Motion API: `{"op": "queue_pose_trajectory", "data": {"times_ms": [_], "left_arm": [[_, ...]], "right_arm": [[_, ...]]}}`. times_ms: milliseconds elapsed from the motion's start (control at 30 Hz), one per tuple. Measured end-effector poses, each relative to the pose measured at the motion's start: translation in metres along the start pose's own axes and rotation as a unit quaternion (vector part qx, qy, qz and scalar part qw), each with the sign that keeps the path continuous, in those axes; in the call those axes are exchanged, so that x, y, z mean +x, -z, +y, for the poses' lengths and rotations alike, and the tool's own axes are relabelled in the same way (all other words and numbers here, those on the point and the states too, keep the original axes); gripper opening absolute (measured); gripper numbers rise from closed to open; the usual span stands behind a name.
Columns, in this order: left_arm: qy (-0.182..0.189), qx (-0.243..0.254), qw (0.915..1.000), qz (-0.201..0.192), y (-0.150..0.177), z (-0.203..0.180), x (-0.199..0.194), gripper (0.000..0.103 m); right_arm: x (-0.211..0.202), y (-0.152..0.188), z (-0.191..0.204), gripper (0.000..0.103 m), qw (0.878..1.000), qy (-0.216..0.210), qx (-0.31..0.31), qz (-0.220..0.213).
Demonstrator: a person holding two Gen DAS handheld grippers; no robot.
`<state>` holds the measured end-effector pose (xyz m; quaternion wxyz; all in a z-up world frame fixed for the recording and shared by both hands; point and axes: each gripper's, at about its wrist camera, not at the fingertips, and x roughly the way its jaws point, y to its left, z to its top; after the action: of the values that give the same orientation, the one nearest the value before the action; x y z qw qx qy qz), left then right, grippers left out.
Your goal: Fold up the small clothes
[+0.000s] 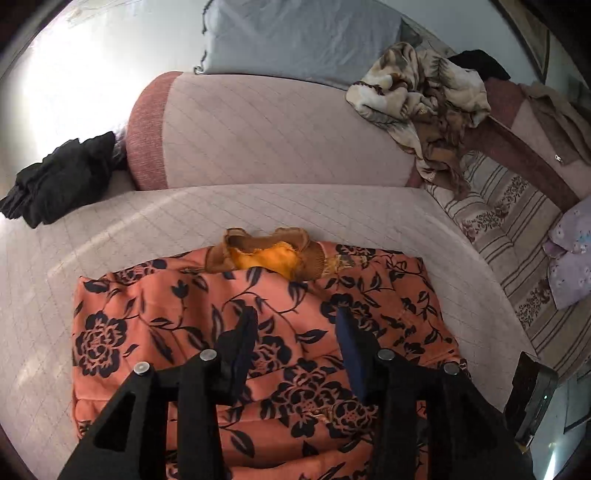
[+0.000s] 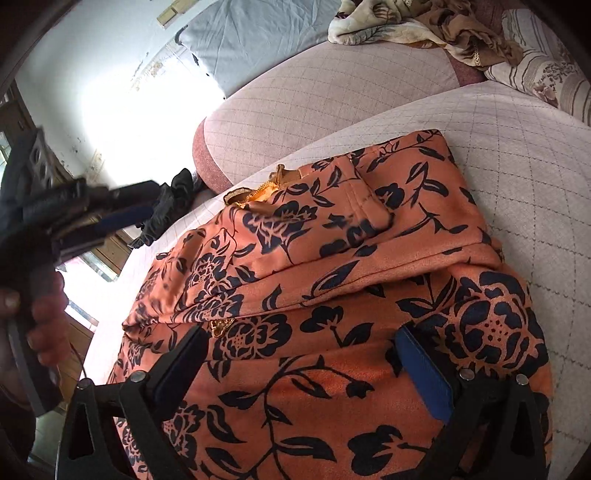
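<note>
An orange garment with a dark blue flower print (image 1: 192,295) lies folded on the pale quilted sofa seat (image 1: 332,206), its brown and yellow collar (image 1: 269,254) at the far edge. My left gripper (image 1: 295,317) is open and hangs just above the cloth, holding nothing. In the right wrist view the same garment (image 2: 332,266) fills the middle, with a folded layer across its upper part. My right gripper (image 2: 303,339) is open low over its near end, jaws wide apart. The left gripper (image 2: 122,210) shows at the left edge, held by a hand.
A black garment (image 1: 62,177) lies at the seat's left end. A brown patterned blanket (image 1: 424,96) hangs over the sofa back, with a grey pillow (image 1: 295,33) behind. Striped cushions (image 1: 509,221) and lilac cloth (image 1: 569,254) sit to the right.
</note>
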<state>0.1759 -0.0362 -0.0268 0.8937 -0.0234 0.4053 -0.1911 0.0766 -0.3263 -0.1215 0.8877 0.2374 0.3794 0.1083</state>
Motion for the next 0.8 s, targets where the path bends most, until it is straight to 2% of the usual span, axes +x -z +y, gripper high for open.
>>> {"op": "queue_pose_trajectory", "data": {"times_ms": [67, 100, 167, 233, 300, 367, 433, 500, 533, 600, 633, 667, 733, 800], "left_arm": [[-0.033, -0.021, 0.9986, -0.036, 0.003, 0.034, -0.029, 0.071], [-0.059, -0.029, 0.9964, -0.054, 0.006, 0.050, -0.040, 0.074], [-0.108, -0.037, 0.9913, -0.066, 0.014, 0.082, -0.051, 0.075], [-0.135, -0.051, 0.9880, -0.054, 0.025, 0.112, -0.052, 0.075], [-0.162, -0.069, 0.9834, -0.046, 0.038, 0.135, -0.047, 0.075], [-0.166, -0.087, 0.9815, -0.038, 0.050, 0.151, -0.039, 0.075], [-0.168, -0.097, 0.9805, -0.032, 0.059, 0.158, -0.029, 0.075], [-0.170, -0.100, 0.9801, -0.025, 0.064, 0.164, -0.020, 0.075], [-0.170, -0.103, 0.9798, -0.021, 0.066, 0.166, -0.015, 0.075], [-0.165, -0.115, 0.9794, -0.010, 0.068, 0.172, -0.006, 0.075], [-0.166, -0.121, 0.9787, -0.004, 0.069, 0.174, -0.003, 0.075], [-0.165, -0.126, 0.9781, 0.001, 0.070, 0.176, -0.001, 0.075], [-0.161, -0.131, 0.9782, -0.002, 0.072, 0.179, -0.007, 0.075], [-0.161, -0.131, 0.9781, -0.015, 0.071, 0.180, -0.016, 0.075]], "right_arm": [[-0.006, -0.006, 0.000, 0.102, 1.000, -0.009, 0.026, 0.004], [-0.011, -0.012, 0.000, 0.102, 0.999, -0.029, 0.046, 0.000], [-0.019, -0.030, 0.000, 0.102, 0.995, -0.055, 0.077, -0.020], [-0.019, -0.054, -0.005, 0.102, 0.990, -0.072, 0.121, -0.027], [-0.001, -0.074, -0.019, 0.102, 0.977, -0.083, 0.197, 0.001], [0.019, -0.082, -0.032, 0.102, 0.964, -0.068, 0.258, 0.021], [0.036, -0.086, -0.039, 0.101, 0.955, -0.054, 0.291, 0.028], [0.049, -0.083, -0.045, 0.099, 0.944, -0.019, 0.327, 0.040], [0.052, -0.082, -0.047, 0.091, 0.938, -0.006, 0.344, 0.033], [0.056, -0.087, -0.047, 0.061, 0.937, 0.021, 0.349, 0.022], [0.061, -0.092, -0.045, 0.018, 0.939, 0.026, 0.342, 0.026], [0.068, -0.098, -0.042, 0.006, 0.943, 0.028, 0.331, 0.036], [0.060, -0.115, -0.026, 0.006, 0.958, 0.047, 0.281, 0.021], [0.030, -0.134, 0.007, 0.006, 0.978, 0.052, 0.201, -0.027]]}}
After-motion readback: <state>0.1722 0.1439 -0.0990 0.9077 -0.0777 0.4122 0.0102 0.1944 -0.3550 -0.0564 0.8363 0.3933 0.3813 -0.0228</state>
